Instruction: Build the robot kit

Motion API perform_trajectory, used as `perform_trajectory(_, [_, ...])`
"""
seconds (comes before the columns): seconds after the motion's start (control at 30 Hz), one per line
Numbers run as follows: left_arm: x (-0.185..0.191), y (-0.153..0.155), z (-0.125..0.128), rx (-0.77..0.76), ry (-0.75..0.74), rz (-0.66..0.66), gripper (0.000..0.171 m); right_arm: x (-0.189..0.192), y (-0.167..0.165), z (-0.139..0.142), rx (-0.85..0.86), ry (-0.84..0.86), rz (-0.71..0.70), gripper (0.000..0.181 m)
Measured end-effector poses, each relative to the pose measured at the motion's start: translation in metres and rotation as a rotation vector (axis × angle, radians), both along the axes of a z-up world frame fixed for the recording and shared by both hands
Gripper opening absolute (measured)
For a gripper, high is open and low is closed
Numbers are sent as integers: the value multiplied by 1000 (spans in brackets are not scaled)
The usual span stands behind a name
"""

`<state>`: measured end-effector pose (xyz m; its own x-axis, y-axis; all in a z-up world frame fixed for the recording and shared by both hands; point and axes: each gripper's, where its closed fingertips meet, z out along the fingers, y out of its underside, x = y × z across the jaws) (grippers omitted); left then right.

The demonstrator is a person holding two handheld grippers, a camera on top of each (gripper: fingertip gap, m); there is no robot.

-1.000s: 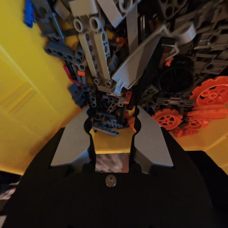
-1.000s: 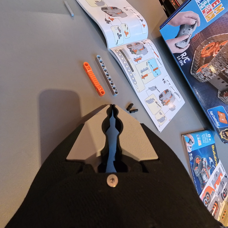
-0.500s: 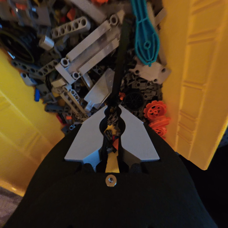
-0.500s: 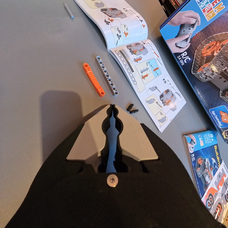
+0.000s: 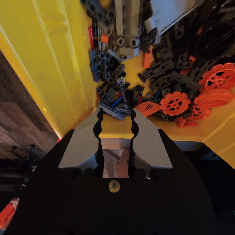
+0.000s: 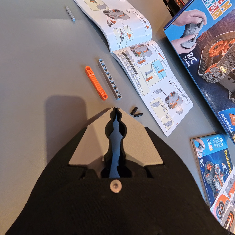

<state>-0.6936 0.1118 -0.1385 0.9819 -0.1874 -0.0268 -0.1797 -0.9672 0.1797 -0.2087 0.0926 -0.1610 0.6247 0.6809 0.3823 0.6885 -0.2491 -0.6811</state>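
Hovering my left gripper, jaws spread and empty, over blurred parts in a yellow bin; my right gripper is sitting pinched together, empty, above the tabletop, box cropped.

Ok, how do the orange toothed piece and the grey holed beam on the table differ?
The orange toothed piece is shorter and ridged along its middle, with holes only at its ends; the grey holed beam is longer and smooth, with holes along its whole length. Both lie flat, side by side and apart, ahead of the right tongs.
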Motion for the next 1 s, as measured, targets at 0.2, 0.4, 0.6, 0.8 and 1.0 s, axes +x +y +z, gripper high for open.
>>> perform_trajectory(0.2, [3, -4, -13, -68, -17, -11, 43, 0, 0, 0, 0, 1, -1, 0])
perform_trajectory(0.4, [4, -6, -18, -108, -5, -26, 42, 0, 0, 0, 4, -9, 0, 0])
perform_trajectory(0.6, [3, -6, -18, -106, -6, -41, 42, 1, 0, 0, 5, -17, 1, 0])
perform_trajectory(0.8, [3, -6, -18, -106, -3, -38, 42, 0, -1, 0, 13, -40, 11, 0])
perform_trajectory(1.0, [4, -7, -18, -109, 4, -62, 43, -2, -2, 0, 6, -34, 18, 0])
